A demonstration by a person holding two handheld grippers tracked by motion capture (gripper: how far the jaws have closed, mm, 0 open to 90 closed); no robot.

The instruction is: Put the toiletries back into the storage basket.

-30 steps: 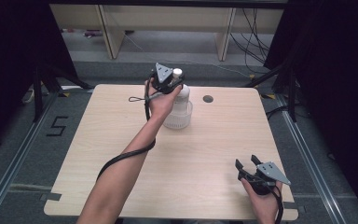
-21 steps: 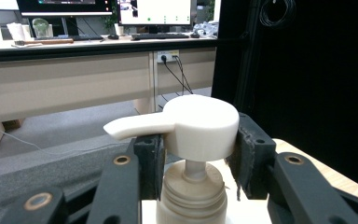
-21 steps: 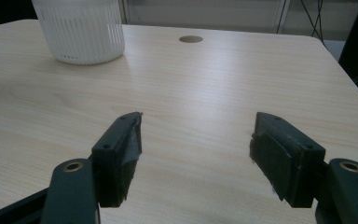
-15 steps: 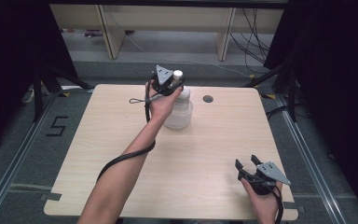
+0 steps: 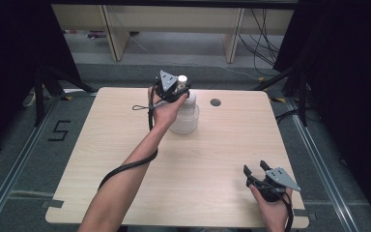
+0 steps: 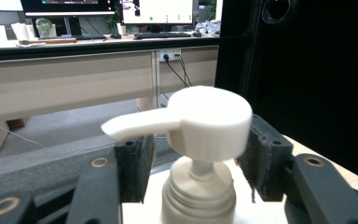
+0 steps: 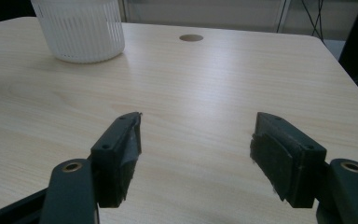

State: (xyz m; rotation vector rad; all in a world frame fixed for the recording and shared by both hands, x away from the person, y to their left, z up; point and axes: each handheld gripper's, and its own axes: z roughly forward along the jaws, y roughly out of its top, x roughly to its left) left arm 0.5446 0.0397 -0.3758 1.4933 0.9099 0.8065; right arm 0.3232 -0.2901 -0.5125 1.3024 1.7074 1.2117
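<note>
- The pump bottle (image 5: 183, 116) stands upright on the far half of the tabletop (image 5: 125, 145), near the round hole (image 5: 215, 102).
- The left claw (image 6: 193, 158) sits at the white pump head (image 6: 200, 121); its jaws have just been opening and stand either side of the head, with a gap at each pad.
- The right claw (image 7: 196, 154) rests near the tabletop's near right corner, jaws wide apart with nothing between them, well apart from the bottle.
</note>
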